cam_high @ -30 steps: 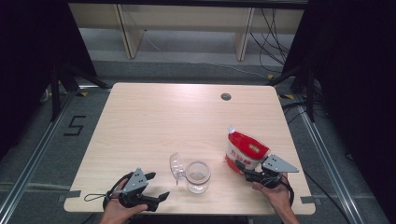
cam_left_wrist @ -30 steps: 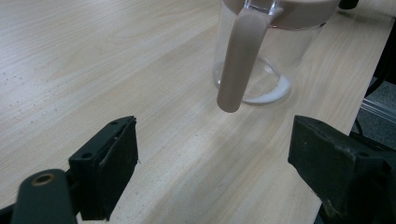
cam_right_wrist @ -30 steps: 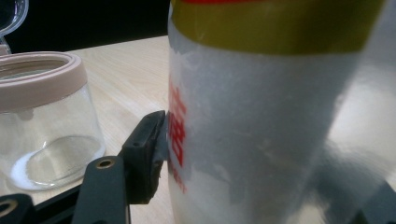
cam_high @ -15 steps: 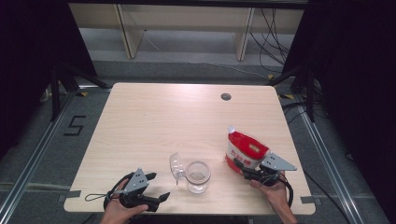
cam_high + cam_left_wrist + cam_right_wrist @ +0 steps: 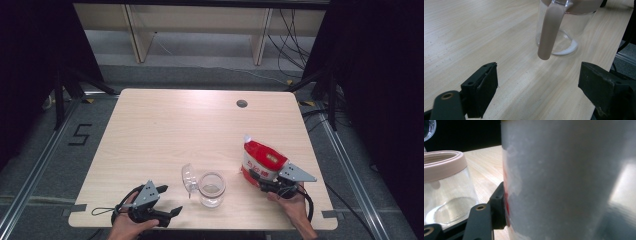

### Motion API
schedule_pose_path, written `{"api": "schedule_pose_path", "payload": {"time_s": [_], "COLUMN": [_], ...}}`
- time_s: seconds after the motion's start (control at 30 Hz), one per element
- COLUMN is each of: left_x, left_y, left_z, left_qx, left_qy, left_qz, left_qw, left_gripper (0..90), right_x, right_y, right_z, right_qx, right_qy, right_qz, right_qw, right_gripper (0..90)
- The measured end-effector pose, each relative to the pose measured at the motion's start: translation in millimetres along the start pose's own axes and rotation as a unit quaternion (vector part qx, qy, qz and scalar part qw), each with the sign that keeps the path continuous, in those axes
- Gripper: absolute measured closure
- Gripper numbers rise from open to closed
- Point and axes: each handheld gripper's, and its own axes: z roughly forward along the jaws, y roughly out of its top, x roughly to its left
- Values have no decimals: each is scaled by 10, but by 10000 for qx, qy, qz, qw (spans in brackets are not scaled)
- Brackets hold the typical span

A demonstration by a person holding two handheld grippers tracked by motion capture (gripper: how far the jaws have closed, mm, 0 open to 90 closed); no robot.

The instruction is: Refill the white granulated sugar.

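The red-and-white bag (image 5: 262,163) is already pinched between the jaws of the right gripper (image 5: 267,182) and stands upright on the surface (image 5: 165,125), just right of the glass jar (image 5: 212,189). The jar is seen open, its clear lid (image 5: 188,177) swung up at its left, with only a thin white layer at the bottom, so pouring is judged largely undone. The left gripper (image 5: 167,200) is held low near the front edge, jaws spread and empty, aimed toward the jar.

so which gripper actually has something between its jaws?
The right gripper: its jaws press on the red and white bag near the table's right edge. The left gripper is open, jaws apart short of the glass jar.
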Motion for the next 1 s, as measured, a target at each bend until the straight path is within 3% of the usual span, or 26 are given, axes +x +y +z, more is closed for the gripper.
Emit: {"api": "schedule_pose_path", "payload": {"time_s": [0.07,0.13,0.17,0.6,0.63,0.73,0.8,0.83,0.87,0.9,0.93,1.0], "left_x": [2,2,2,4,-18,-18,-15,-15,-16,-19,-20,-26], "left_y": [1,1,2,5,-1,1,2,2,0,0,-2,-1], "left_z": [1,3,3,-8,-4,-7,-4,-5,-2,-3,3,-1], "left_qx": [13,18,19,67,44,72,64,65,45,54,24,39], "left_qy": [-20,-28,-29,-1,0,1,-25,-22,-23,-4,-6,-14], "left_qz": [11,24,25,105,-57,-32,-8,-8,-7,4,1,-18], "left_qw": [10000,10000,10000,9999,10000,10000,10000,10000,10000,10000,10000,10000], "left_gripper": [156,156,156,156,156,157,157,157,157,157,157,157], "right_x": [-11,0,-44,-37,-19,-30,14,15,8,48,40,88], "right_y": [-1,1,7,11,11,15,22,24,41,41,53,62], "right_z": [11,12,14,36,41,33,24,35,34,22,19,19], "right_qx": [-37,-76,4,-130,-132,-146,-129,-198,-103,-103,-69,12], "right_qy": [63,7,44,144,113,104,14,58,128,-95,-131,-168], "right_qz": [-53,42,-155,-177,-110,-244,-102,-155,-214,-159,-326,-225], "right_qw": [10000,10000,9999,9997,9998,9995,9999,9997,9996,9998,9994,9996], "right_gripper": [396,385,387,433,437,448,454,456,458,459,461,464]}}
